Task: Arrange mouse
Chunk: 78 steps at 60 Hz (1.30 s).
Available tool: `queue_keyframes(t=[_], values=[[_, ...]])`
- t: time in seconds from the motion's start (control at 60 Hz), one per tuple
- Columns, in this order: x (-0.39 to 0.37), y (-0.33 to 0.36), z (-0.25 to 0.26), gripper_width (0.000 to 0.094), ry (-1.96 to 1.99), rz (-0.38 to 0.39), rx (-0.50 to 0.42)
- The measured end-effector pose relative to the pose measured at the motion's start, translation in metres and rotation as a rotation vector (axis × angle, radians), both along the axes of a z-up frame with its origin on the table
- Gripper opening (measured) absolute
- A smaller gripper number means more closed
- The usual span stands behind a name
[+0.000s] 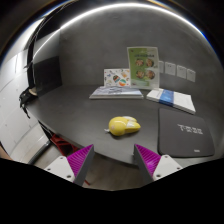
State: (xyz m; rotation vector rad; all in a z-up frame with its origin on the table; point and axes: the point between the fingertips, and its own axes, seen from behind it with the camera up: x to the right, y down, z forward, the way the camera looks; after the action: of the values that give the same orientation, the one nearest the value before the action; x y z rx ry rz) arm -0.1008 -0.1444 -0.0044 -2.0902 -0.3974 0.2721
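Note:
A yellow mouse [123, 125] lies on the grey table [85, 120], just left of a dark mouse pad [184, 133] with pale lettering. My gripper [113, 160] is open and empty, its two magenta pads [78, 159] spread wide apart. The mouse is just ahead of the fingers, a little right of the middle between them, with a gap to both. Nothing is between the fingers but bare table.
A flat book or leaflet [116, 92] lies further back, and a blue-white box [171, 98] to its right. Printed sheets [142, 63] hang on the back wall. A dark monitor [44, 70] stands at the far left.

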Motion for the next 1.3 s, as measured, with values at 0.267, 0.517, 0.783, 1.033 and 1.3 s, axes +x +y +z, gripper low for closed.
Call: queue_keyframes(t=[0.267, 0.517, 0.783, 1.033, 1.3], values=[[-0.019, 0.081, -0.008, 0.0835, -0.024, -0.095, 0.004], [-0.032, 0.134, -0.008, 0.0795, -0.034, -0.278, -0.003], [-0.043, 0.134, -0.008, 0.0415, -0.028, -0.345, -0.007], [-0.007, 0.133, 0.130, 0.0410, -0.029, -0.291, 0.209], [0.235, 0.134, 0.150, 0.0406, -0.077, -0.483, 0.257]])
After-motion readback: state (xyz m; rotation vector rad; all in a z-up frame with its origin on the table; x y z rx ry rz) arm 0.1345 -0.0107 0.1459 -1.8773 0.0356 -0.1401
